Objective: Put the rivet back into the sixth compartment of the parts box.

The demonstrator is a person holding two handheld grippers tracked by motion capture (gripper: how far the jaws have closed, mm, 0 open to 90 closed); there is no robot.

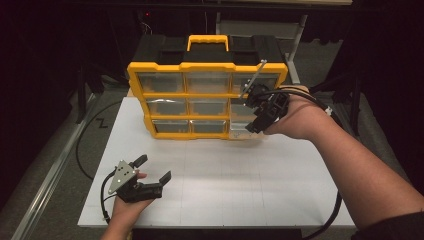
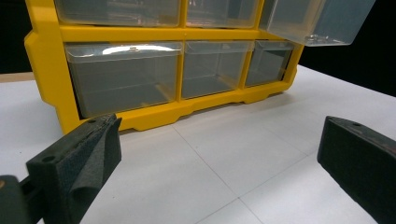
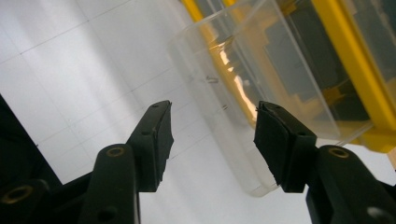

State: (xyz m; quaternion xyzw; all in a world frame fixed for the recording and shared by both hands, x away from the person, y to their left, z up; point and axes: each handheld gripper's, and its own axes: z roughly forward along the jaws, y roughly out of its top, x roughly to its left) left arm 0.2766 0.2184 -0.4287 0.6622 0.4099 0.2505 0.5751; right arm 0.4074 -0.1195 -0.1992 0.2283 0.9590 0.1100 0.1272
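My right gripper point(image 1: 248, 111) sits at the right-hand column of the yellow plastic organiser cabinet with 9 clear drawers point(image 1: 134, 80), which stands at the far side of the white table point(image 1: 250, 185). One clear plastic drawer point(image 3: 243, 93) is pulled out of that column, and in my right gripper view it juts toward me past the yellow frame. My 2 jaws stand parted in front of its rim with a gap between them; the pads press on nothing, so the drawer rests free in its slot. In my left gripper view the same drawer point(image 2: 317, 21) pokes out at the upper right of the cabinet point(image 2: 46, 70).

My left gripper point(image 1: 154, 168) rests low over the near left of the table, well apart from the cabinet, jaws spread wide and empty.
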